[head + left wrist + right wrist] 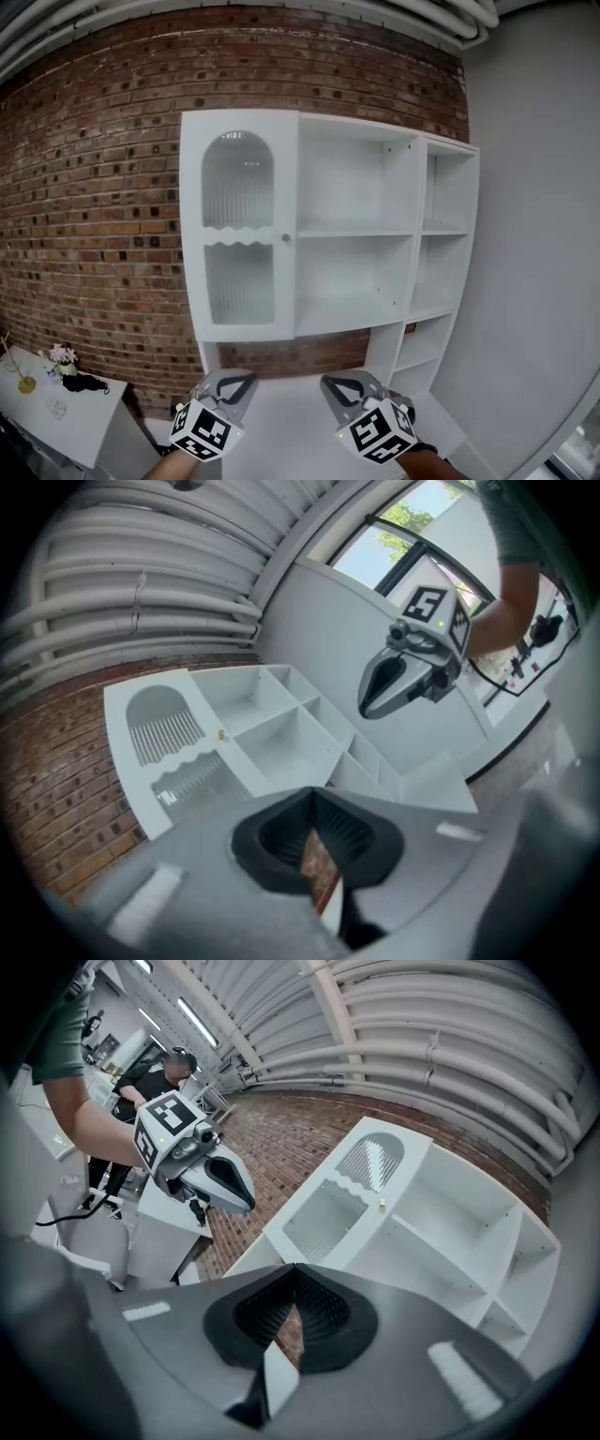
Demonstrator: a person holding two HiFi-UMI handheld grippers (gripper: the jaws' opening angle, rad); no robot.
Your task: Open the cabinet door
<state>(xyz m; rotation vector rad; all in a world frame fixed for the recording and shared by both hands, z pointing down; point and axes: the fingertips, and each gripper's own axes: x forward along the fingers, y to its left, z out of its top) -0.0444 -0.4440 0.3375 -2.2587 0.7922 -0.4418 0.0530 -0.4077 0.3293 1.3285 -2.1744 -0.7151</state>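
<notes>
Cabinet (356, 187), white, stands against a brick wall (94, 187), well ahead of both pairs of jaws and above them in the head view. Its door (239, 225) (arched, with two ribbed glass panels) lies shut at the cabinet's left end, beyond the left gripper (228, 386). The knob (286, 238) sits on the door's right edge, above the gap between the two grippers. Open shelves (356, 230) fill the part beyond the right gripper (345, 386).

Only the gripper views settle the jaws. Each shows its own tips pressed together with nothing between them, and brick shows through the hollow behind the tips. Both grippers are well apart from the door and knob.

The left gripper view also takes in the right gripper off to its right, the bare arm behind it and windows (412, 527). The right gripper view shows the left gripper to its left and, far behind, a person (155, 1077). Only the head view shows flowers (62, 354) on a low table (66, 422), left of the left jaws.
</notes>
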